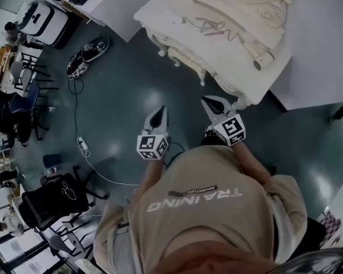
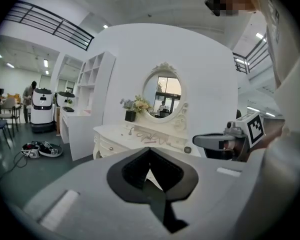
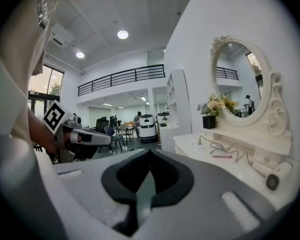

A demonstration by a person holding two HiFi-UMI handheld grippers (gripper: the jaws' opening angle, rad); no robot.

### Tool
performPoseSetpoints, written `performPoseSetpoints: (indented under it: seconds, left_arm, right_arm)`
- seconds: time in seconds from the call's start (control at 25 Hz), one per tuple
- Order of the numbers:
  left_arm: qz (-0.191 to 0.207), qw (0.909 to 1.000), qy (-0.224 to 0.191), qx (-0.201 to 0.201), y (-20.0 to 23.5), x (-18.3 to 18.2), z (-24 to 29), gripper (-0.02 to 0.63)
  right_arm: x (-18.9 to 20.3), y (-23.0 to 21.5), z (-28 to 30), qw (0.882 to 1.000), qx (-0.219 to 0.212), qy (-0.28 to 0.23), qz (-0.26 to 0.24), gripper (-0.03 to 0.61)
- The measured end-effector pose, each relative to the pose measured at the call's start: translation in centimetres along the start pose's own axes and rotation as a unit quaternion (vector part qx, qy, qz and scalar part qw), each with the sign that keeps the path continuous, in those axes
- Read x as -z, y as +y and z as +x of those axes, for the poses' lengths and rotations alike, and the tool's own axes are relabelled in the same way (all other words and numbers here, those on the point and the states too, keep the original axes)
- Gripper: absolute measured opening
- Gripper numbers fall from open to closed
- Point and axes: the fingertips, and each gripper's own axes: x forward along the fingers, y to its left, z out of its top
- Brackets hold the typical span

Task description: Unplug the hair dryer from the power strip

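The white hair dryer (image 1: 264, 59) lies at the near right end of a cream dressing table (image 1: 160, 10), its grey cord (image 1: 228, 34) snaking across the top; in the right gripper view the hair dryer (image 3: 271, 176) shows its round nozzle. No power strip can be made out on the table. My left gripper (image 1: 160, 113) and right gripper (image 1: 208, 101) hang side by side in the air short of the table, both shut and empty. The left gripper (image 2: 150, 151) faces the oval mirror (image 2: 163, 96). The right gripper (image 3: 150, 153) points along the table's front.
A white power strip (image 1: 83, 146) with a long cable lies on the dark floor at left. Beside it stand a black office chair (image 1: 56, 201) and blue chairs (image 1: 26, 101). A vase of flowers (image 3: 210, 111) and a pink pen (image 3: 222, 156) rest on the table. White shelving (image 2: 90, 99) stands left of it.
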Motion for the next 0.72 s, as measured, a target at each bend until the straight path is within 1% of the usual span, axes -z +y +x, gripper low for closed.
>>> performPoseSetpoints:
  seconds: [0.12,0.28,0.4,0.52,0.72]
  left_arm:
    - [-0.007,1.0000,0.002,-0.006,-0.6,-0.7,2.4,0.002]
    - [-0.009,0.9997,-0.002,-0.024,0.5,-2.1,5.2,0.002]
    - [-0.007,0.9995,-0.005,-0.031,1.6,-2.4,6.8,0.002]
    - [-0.013,0.9995,-0.005,-0.027,2.9,-2.5,8.6,0.002]
    - [-0.024,0.9996,-0.007,-0.009,5.4,-2.4,10.6,0.002]
  right_arm:
    - [0.9,-2.7,0.9,1.000,-0.010,0.016,0.012,0.003]
    - [1.6,-4.9,3.7,0.999,-0.041,0.030,-0.006,0.003]
    - [1.0,-6.2,5.8,0.999,-0.046,0.025,-0.014,0.003]
    - [0.5,-7.0,7.8,0.999,-0.047,0.022,-0.009,0.003]
    - [-0.1,-6.4,11.2,0.998,-0.051,0.029,-0.016,0.003]
